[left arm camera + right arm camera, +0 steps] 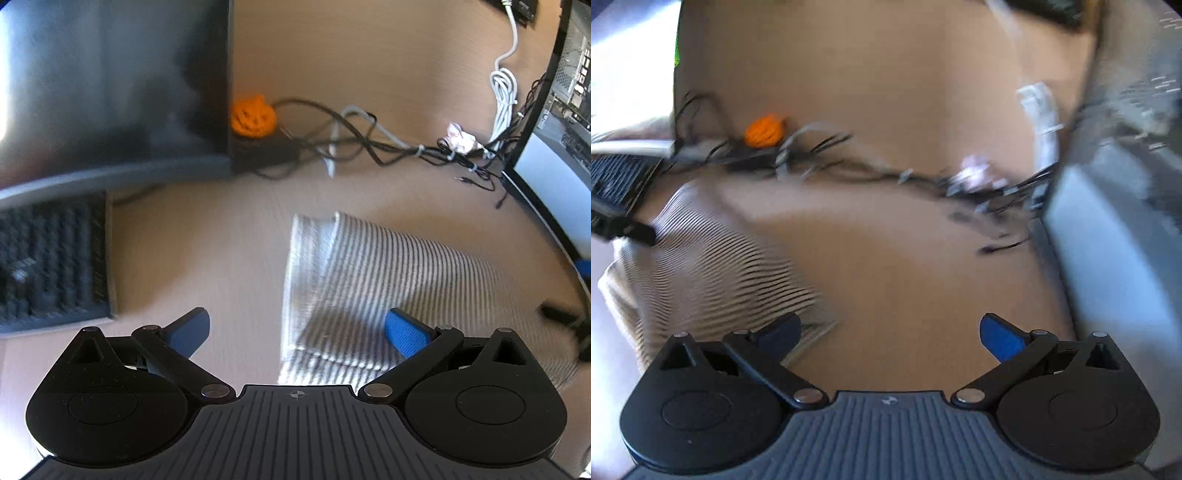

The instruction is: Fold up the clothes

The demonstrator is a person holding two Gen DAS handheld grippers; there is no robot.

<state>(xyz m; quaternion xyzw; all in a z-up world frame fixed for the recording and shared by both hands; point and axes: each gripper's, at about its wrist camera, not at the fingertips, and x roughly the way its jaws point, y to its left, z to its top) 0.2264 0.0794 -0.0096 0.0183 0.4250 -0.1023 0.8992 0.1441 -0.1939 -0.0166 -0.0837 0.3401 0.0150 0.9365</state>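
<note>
A grey-and-white striped garment [388, 280] lies folded on the wooden desk [229, 258], right of centre in the left wrist view. My left gripper [297, 334] is open and empty, hovering above the garment's near left edge; its right pad [406, 338] is over the cloth. In the right wrist view the garment [713, 266] lies at the left. My right gripper [890, 336] is open and empty over bare desk [905, 266], its left pad [783, 334] at the garment's near right corner. Both views are blurred.
A black keyboard [48, 258] lies at the left under a dark monitor [110, 74]. An orange pumpkin figure [254, 117] and tangled cables [369, 144] lie at the back. A computer case [561, 147] stands at the right. The other gripper [617, 218] shows at left.
</note>
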